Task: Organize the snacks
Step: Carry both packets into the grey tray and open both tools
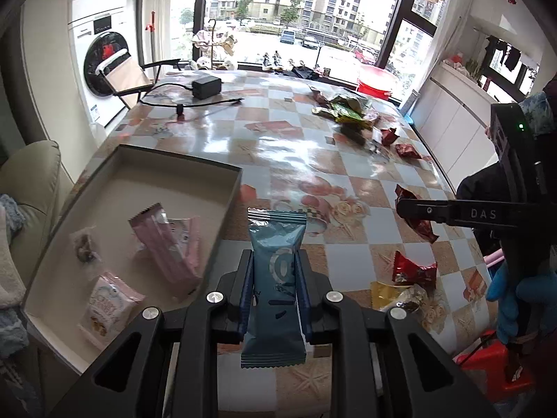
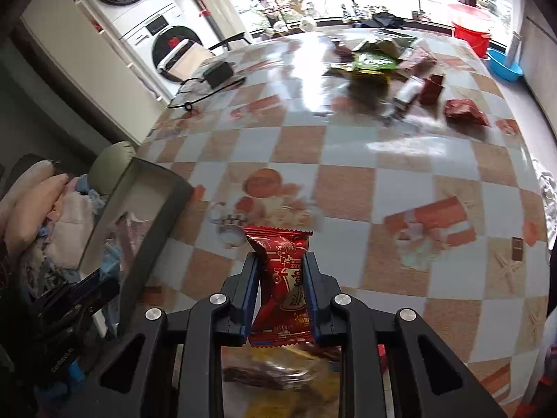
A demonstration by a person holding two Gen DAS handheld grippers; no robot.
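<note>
Left tongs (image 1: 273, 271): I have them clamped on the blue packet (image 1: 275, 289), long axis pointing forward; the tray (image 1: 181, 167) lies just left, nearer this arm. Right tongs (image 2: 281, 278): clamped on the red packet (image 2: 283, 292), tray farther left.

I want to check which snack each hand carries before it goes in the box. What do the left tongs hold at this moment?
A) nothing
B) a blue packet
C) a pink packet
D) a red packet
B: in the left wrist view the left tongs are shut on the blue packet, while the pink packet already lies in the box and the right tongs hold the red packet.
</note>
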